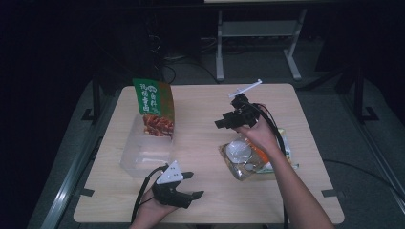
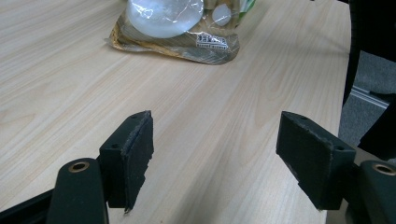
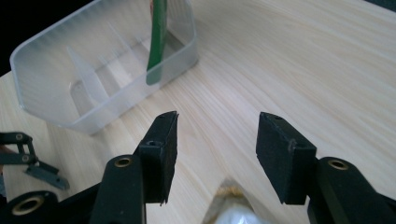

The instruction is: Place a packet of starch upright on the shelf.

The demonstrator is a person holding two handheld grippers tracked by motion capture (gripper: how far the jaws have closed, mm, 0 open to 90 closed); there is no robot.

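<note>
Green packet (image 1: 154,109) upright in clear bin (image 1: 143,157); clear snack bag (image 1: 248,160) well apart.

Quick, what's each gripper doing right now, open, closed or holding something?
Left gripper: open, nothing between its fingers, bare table beneath.
Right gripper: open, holding nothing, above the table between the clear plastic bin and the snack bag.

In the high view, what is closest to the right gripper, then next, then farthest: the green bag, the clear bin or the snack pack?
From the right gripper:
1. Snack pack, just below it.
2. Green bag, standing to its left.
3. Clear bin, lower left.
</note>
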